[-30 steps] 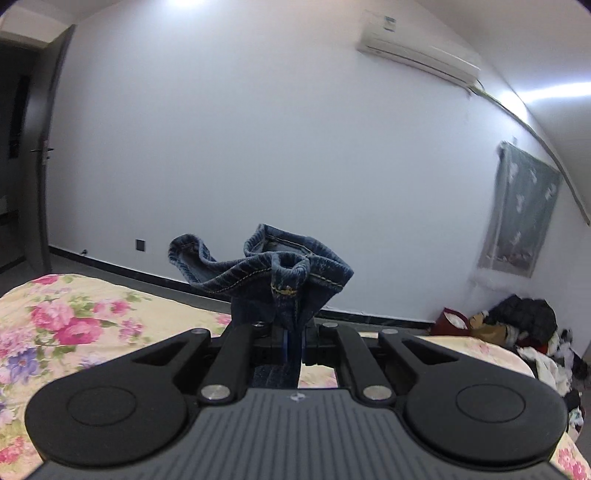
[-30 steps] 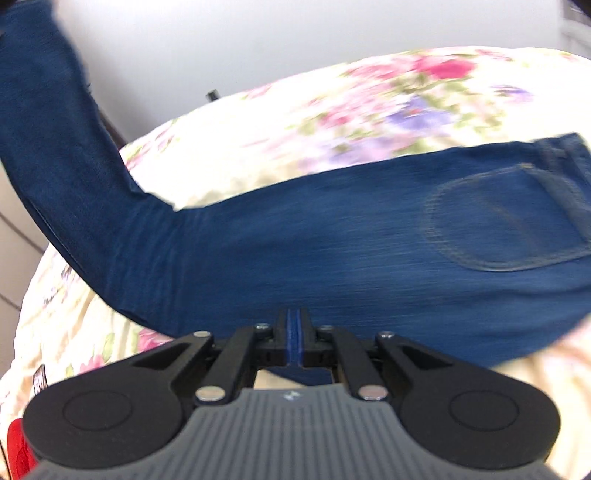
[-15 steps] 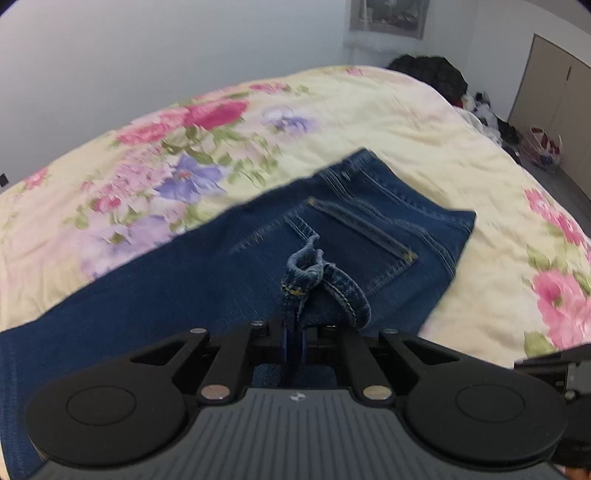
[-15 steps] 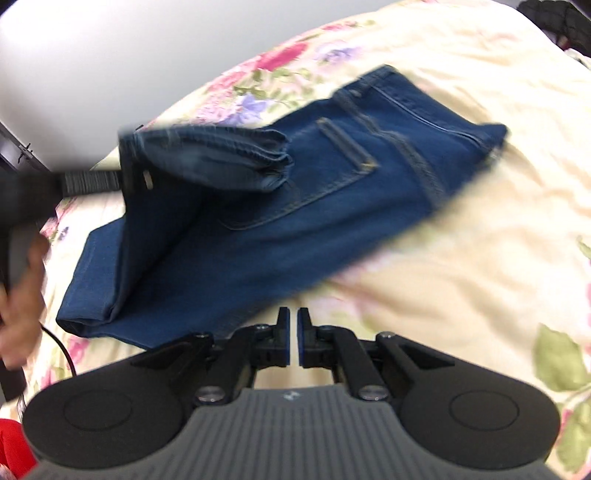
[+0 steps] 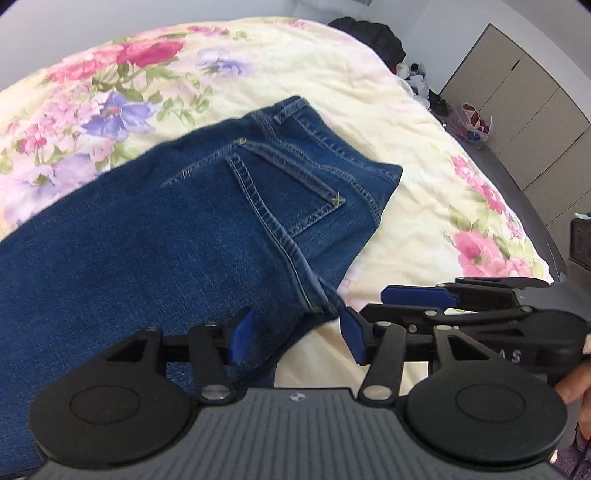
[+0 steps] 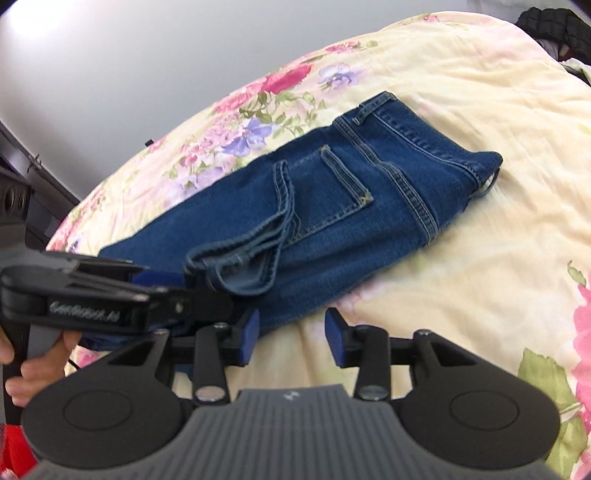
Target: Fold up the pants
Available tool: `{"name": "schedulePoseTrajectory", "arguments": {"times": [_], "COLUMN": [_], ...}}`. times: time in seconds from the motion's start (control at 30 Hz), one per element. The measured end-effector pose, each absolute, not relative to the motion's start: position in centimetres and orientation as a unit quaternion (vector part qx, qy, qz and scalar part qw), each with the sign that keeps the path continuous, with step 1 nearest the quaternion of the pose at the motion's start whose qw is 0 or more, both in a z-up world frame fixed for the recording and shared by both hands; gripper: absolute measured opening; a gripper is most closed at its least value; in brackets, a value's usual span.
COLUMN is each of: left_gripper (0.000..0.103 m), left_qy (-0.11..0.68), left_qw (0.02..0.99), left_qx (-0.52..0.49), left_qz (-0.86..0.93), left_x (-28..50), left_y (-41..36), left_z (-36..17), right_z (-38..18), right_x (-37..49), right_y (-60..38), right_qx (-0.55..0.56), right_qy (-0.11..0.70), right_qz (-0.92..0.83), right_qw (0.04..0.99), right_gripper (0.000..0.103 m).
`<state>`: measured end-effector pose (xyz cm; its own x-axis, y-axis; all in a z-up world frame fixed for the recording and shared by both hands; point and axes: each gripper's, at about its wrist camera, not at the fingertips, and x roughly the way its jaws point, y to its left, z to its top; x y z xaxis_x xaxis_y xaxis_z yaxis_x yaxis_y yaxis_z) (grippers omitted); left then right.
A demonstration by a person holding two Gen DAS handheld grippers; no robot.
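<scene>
The blue jeans (image 5: pixel 159 236) lie folded on the floral bedspread (image 5: pixel 406 129), back pocket up, waistband at the far right. The leg cuffs (image 6: pixel 251 251) rest doubled back on top of the seat in the right wrist view. My left gripper (image 5: pixel 295 332) is open and empty, its jaws astride the near edge of the jeans. It also shows from the side in the right wrist view (image 6: pixel 162 284), at the cuffs. My right gripper (image 6: pixel 290 332) is open and empty, just off the near edge of the jeans (image 6: pixel 369 192). It also shows in the left wrist view (image 5: pixel 417 295).
The bedspread (image 6: pixel 480 277) stretches right and near of the jeans. A pile of dark clothes (image 5: pixel 373 33) and bags (image 5: pixel 472 122) lie on the floor beyond the bed, beside grey wardrobe doors (image 5: pixel 517 110). A dark door frame (image 6: pixel 33 166) stands at the left.
The left gripper brought the leg cuffs over and down onto the seat of the jeans, then opened and let them go. The right gripper let go of the jeans and opened wider.
</scene>
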<state>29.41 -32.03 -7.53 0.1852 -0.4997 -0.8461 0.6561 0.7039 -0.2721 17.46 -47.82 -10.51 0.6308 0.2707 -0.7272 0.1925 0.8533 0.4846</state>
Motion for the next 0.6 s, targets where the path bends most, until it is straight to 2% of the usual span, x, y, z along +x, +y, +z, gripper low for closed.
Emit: {"name": "schedulePoseTrajectory", "arguments": {"times": [0.1,0.13,0.17,0.4,0.6], "left_gripper": [0.062,0.063,0.063,0.063,0.063], "left_qy": [0.492,0.486,0.479,0.481,0.492], "left_qw": [0.785,0.792,0.801,0.824,0.827], "left_qx": [0.079,0.079,0.080,0.076,0.070], "left_qz": [-0.368,-0.361,-0.350,-0.290,-0.262], "left_x": [29.6,29.8,30.2,33.0,35.0], "left_y": [-30.9,-30.5,-29.9,-25.4,-22.3], "left_z": [-6.3,-6.0,-5.7,-6.9,-9.0], "right_z": [-10.4,-10.6,-10.8,-15.2,-19.0], "right_x": [17.8,18.1,18.4,21.6,23.0], "right_y": [-48.5,-48.8,-49.1,-50.8,-50.3], "right_qx": [0.309,0.327,0.345,0.522,0.590], "right_qy": [0.420,0.416,0.411,0.411,0.428], "right_qz": [0.014,0.012,0.012,0.050,0.054], "right_qw": [0.853,0.849,0.844,0.746,0.682], "right_gripper": [0.040,0.049,0.053,0.055,0.055]}}
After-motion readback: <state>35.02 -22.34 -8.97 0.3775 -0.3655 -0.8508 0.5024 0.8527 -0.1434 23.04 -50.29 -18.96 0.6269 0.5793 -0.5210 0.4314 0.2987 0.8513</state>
